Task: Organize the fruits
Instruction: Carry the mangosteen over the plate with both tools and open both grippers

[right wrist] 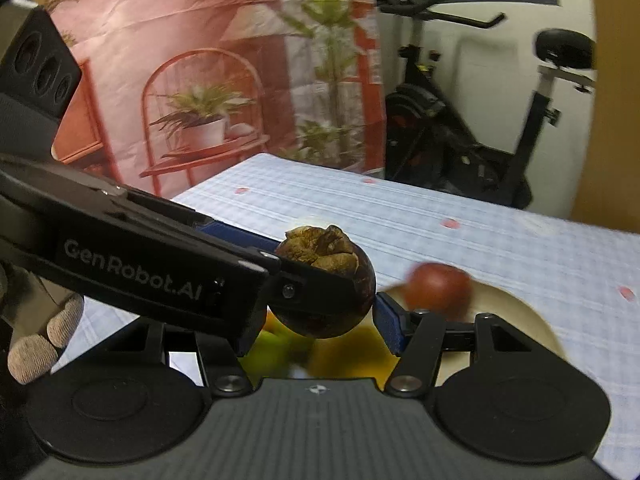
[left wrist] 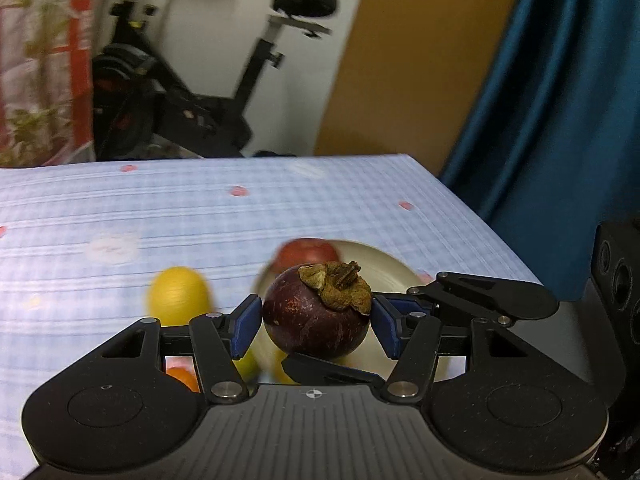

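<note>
A dark purple mangosteen (left wrist: 316,316) with a dry brown cap sits between the blue pads of my left gripper (left wrist: 316,320), held above a cream plate (left wrist: 384,272). In the right wrist view the same mangosteen (right wrist: 326,288) lies between the blue pads of my right gripper (right wrist: 316,320) too, and the left gripper's black finger (right wrist: 168,268) crosses in from the left over it. A red apple (left wrist: 306,254) lies on the plate, also in the right wrist view (right wrist: 436,286). A yellow lemon (left wrist: 180,294) lies on the cloth to the left.
The table wears a pale blue checked cloth (left wrist: 240,216) with pink spots. Yellow and green fruits (right wrist: 288,350) blur below the right gripper, an orange one (left wrist: 182,376) below the left. An exercise bike (left wrist: 180,92) stands behind the table; a blue curtain (left wrist: 560,120) hangs right.
</note>
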`<state>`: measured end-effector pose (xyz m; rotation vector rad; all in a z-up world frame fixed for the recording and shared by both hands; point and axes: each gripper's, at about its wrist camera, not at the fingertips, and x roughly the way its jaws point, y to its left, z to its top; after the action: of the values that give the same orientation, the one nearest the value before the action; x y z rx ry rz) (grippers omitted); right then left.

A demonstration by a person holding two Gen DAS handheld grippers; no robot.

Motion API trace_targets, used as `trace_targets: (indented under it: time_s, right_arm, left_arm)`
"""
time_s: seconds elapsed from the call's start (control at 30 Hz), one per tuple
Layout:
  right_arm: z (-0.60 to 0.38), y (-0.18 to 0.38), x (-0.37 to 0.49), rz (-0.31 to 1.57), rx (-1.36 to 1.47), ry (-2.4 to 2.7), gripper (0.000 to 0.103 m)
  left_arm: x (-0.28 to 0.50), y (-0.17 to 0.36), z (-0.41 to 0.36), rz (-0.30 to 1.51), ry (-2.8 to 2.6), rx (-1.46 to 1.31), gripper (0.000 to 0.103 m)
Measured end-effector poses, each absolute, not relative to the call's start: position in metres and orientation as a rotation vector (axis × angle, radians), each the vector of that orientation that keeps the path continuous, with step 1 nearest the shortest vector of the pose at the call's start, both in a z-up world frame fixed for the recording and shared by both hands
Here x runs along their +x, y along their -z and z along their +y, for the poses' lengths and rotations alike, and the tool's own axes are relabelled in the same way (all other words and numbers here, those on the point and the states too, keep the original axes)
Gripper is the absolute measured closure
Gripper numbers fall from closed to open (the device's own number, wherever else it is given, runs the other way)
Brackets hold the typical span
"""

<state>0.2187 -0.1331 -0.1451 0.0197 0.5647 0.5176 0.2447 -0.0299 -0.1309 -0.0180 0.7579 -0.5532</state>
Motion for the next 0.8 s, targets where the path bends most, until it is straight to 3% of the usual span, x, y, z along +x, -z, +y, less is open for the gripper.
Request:
trace_targets:
  time_s: [0.4, 0.8]
  right_arm:
    - [-0.230, 0.175, 0.234, 0.594, 0.167, -0.389, 0.042]
    - [-0.242, 0.184, 0.269, 0.635, 0.126, -0.351, 0.041]
  left_arm:
    - [0.291, 0.162, -0.105, 0.834, 0.627, 0.051, 0.040]
    - [0.321, 0.170, -0.133, 0.842, 0.620, 0.082, 0.040]
